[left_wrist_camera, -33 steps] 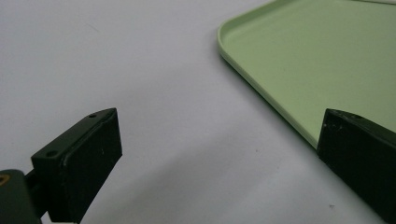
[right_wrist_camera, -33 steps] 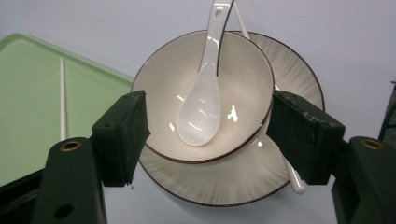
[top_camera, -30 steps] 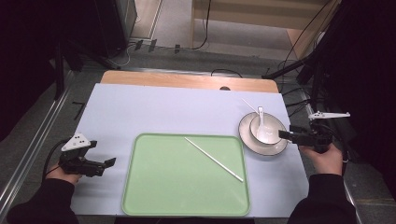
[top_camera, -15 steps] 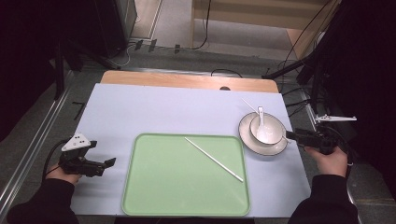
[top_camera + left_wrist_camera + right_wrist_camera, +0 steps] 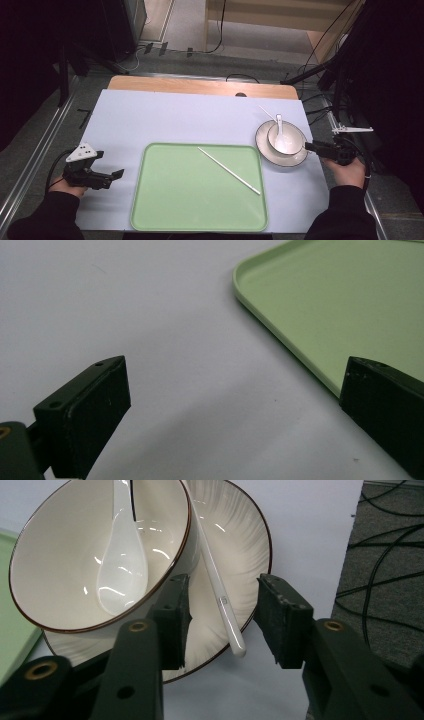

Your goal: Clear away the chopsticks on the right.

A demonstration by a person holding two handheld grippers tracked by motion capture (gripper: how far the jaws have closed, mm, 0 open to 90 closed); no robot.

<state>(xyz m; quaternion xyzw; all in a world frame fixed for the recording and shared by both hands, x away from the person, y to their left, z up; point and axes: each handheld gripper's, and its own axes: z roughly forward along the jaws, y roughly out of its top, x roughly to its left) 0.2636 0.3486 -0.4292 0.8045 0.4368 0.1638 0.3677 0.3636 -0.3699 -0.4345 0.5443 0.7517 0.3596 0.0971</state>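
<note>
Jaws on the right gripper (image 5: 221, 622) had just been narrowing around the chopstick (image 5: 216, 587), pads not yet touching it, as the hand sank to the plate (image 5: 252, 545) since a second ago. Pick-up looked imminent. Chopstick: slim, white, glossy, leaning on the plate beside the bowl (image 5: 60, 555). Left gripper (image 5: 235, 410) sat agape.

High view looks down over the table (image 5: 200, 117); gripper views sit close, sharing its green tray (image 5: 165, 200).

The tray (image 5: 165, 210) is pale green, lying on a pale lilac-white mat (image 5: 150, 120) over the tan wooden desk (image 5: 200, 86); the bowl (image 5: 50, 555) and ribbed plate (image 5: 240, 535) at right are cream with brown rims, and both chopsticks (image 5: 230, 171) white
</note>
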